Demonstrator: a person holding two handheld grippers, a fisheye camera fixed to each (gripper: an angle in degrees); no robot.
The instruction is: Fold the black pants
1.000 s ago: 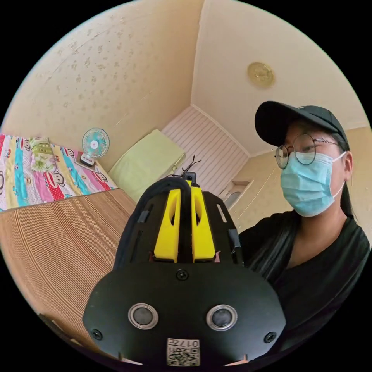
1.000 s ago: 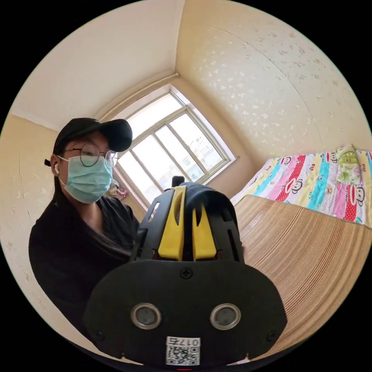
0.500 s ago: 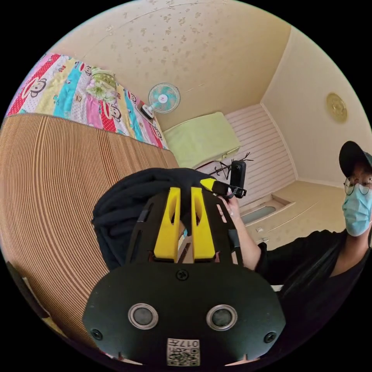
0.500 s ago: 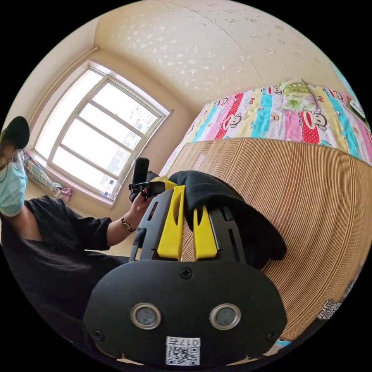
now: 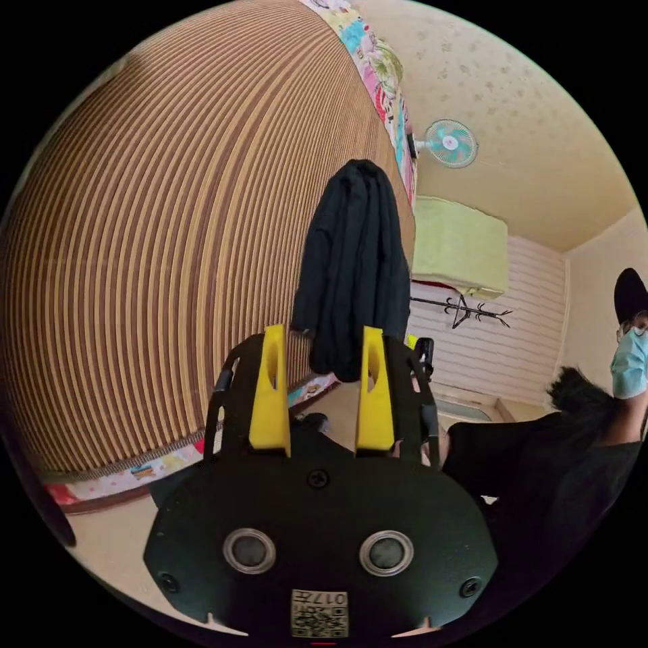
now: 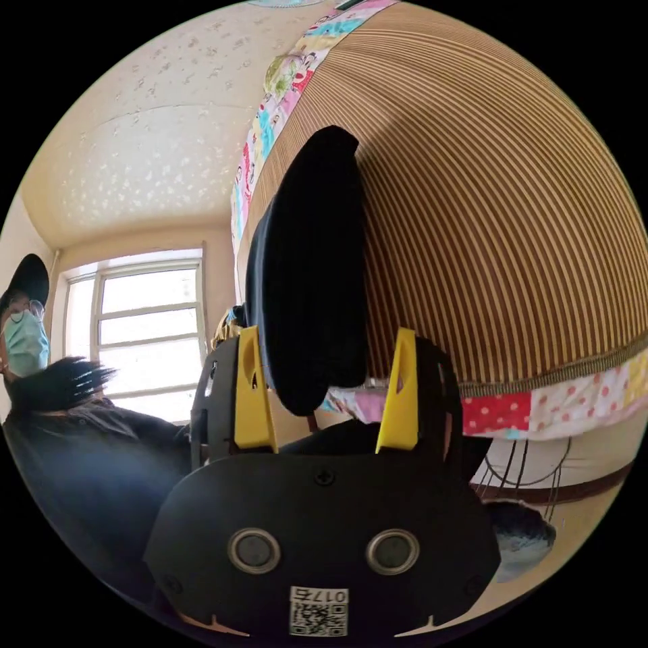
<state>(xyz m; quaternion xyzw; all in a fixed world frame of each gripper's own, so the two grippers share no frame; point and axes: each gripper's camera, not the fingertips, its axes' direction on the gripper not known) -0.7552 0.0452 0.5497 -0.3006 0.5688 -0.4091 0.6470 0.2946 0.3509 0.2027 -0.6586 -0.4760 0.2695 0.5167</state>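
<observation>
Black pants (image 5: 354, 263) folded into a compact, long bundle w/ soft creases. Lying on the striped mat (image 5: 169, 236), near its edge.

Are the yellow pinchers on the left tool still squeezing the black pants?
Apart. In the left gripper view, the left tool stands open, with a gap plainly showing between each yellow jaw and the black pants lying on the striped mat.

Legible markings: none confirmed.
A code label (image 5: 319, 613) sits on the left gripper body, another label (image 6: 319, 611) on the right gripper body; their characters are too small to resolve.
</observation>
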